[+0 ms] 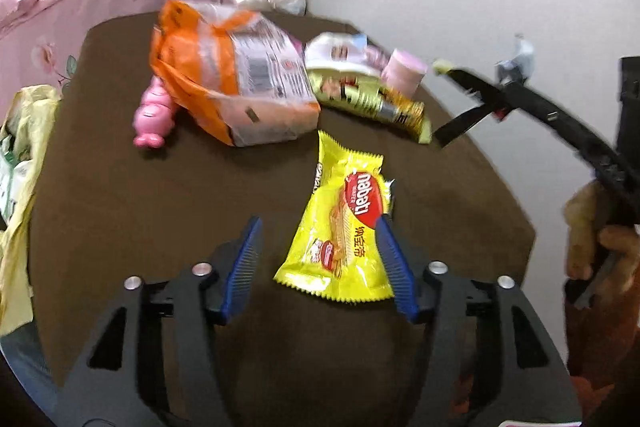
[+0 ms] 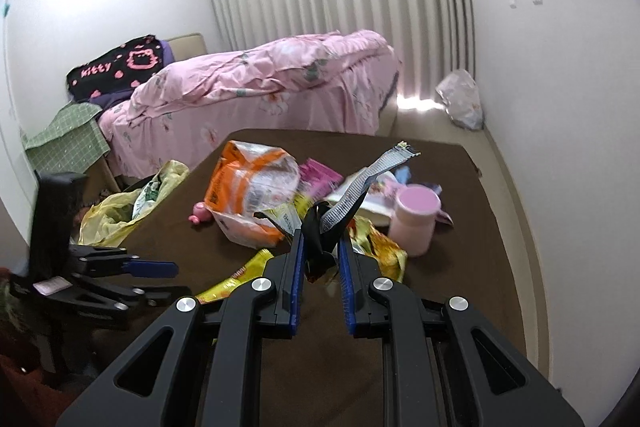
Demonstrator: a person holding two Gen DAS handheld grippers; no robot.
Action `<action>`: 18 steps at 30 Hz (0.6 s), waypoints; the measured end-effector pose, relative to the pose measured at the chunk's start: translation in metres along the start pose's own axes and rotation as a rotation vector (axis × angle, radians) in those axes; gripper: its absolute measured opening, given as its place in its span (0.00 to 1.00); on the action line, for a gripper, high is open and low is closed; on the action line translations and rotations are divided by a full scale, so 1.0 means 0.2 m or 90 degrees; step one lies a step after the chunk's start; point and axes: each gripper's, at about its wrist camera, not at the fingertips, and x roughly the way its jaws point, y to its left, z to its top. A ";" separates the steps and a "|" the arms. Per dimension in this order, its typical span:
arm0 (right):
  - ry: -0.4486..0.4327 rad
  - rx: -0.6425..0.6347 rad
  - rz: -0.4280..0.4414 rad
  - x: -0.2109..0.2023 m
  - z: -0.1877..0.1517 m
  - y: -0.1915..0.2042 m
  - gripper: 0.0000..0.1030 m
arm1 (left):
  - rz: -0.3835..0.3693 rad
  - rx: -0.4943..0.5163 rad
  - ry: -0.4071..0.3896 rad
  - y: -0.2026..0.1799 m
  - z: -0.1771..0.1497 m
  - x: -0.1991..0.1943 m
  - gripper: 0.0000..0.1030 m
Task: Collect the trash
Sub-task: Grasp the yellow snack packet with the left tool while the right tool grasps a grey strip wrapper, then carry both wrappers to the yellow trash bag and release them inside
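A yellow nabati wafer wrapper (image 1: 340,227) lies flat on the brown table (image 1: 160,207). My left gripper (image 1: 319,259) hovers open over the wrapper's near end. Its right pad overlaps the wrapper's right edge and its left pad stands clear of it. In the right wrist view my right gripper (image 2: 321,251) is shut on a crumpled black and silver wrapper strip (image 2: 352,195) that sticks up past the fingertips. The nabati wrapper (image 2: 236,279) and the left gripper (image 2: 168,281) show at the lower left of that view.
On the table lie an orange snack bag (image 1: 224,79), a pink toy (image 1: 154,115), a gold wrapper (image 1: 372,103) and a pink cup (image 1: 404,71). A yellow plastic bag (image 2: 120,211) hangs at the table's left edge. A pink bed (image 2: 260,87) stands behind.
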 end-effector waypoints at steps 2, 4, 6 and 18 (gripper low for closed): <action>0.001 0.014 -0.006 -0.01 -0.02 -0.04 0.16 | 0.016 0.010 0.060 -0.03 0.01 0.12 0.57; 0.001 0.023 -0.010 -0.02 -0.04 -0.08 0.16 | 0.049 0.042 0.053 -0.08 0.00 0.14 0.59; 0.002 0.031 -0.015 -0.03 -0.06 -0.11 0.16 | 0.087 0.077 0.053 -0.14 -0.02 0.16 0.59; -0.021 0.033 -0.014 -0.08 -0.07 -0.11 0.16 | 0.116 0.100 -0.082 -0.22 -0.03 -0.14 0.16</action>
